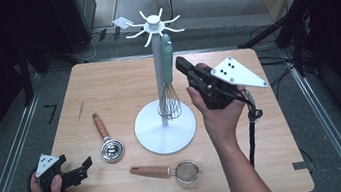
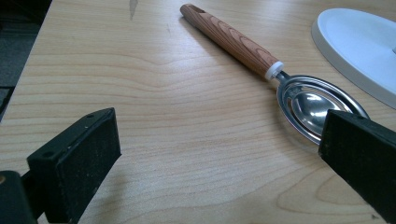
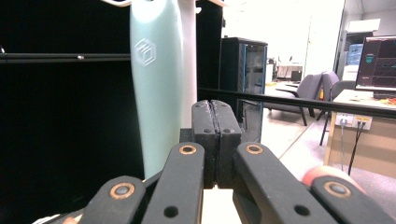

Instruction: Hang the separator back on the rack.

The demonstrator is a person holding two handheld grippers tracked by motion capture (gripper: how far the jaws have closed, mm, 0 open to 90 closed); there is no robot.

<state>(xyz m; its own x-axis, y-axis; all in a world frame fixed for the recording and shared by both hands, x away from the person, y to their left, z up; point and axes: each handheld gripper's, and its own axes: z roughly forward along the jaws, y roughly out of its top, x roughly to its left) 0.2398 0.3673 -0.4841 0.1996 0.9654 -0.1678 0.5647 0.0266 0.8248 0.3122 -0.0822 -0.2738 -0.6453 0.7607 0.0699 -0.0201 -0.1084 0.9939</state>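
the right gripper (image 1: 180,64), jaws pressed together and empty, sits just beside the whisk (image 1: 168,78) hanging on the stand (image 1: 165,127), while the left gripper (image 1: 85,165) rests apart over the desk (image 1: 116,83).

One whisk (image 1: 169,83) hangs on one white stand (image 1: 165,127). On the worktop (image 1: 116,83) lie one strainer (image 1: 169,172) and one metal scoop (image 1: 108,144). Two grippers.

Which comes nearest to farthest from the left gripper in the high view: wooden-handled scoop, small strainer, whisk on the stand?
From the left gripper:
1. Wooden-handled scoop, just right of and beyond it.
2. Small strainer, farther right, near the front edge.
3. Whisk, hanging on the white stand, mid-table.
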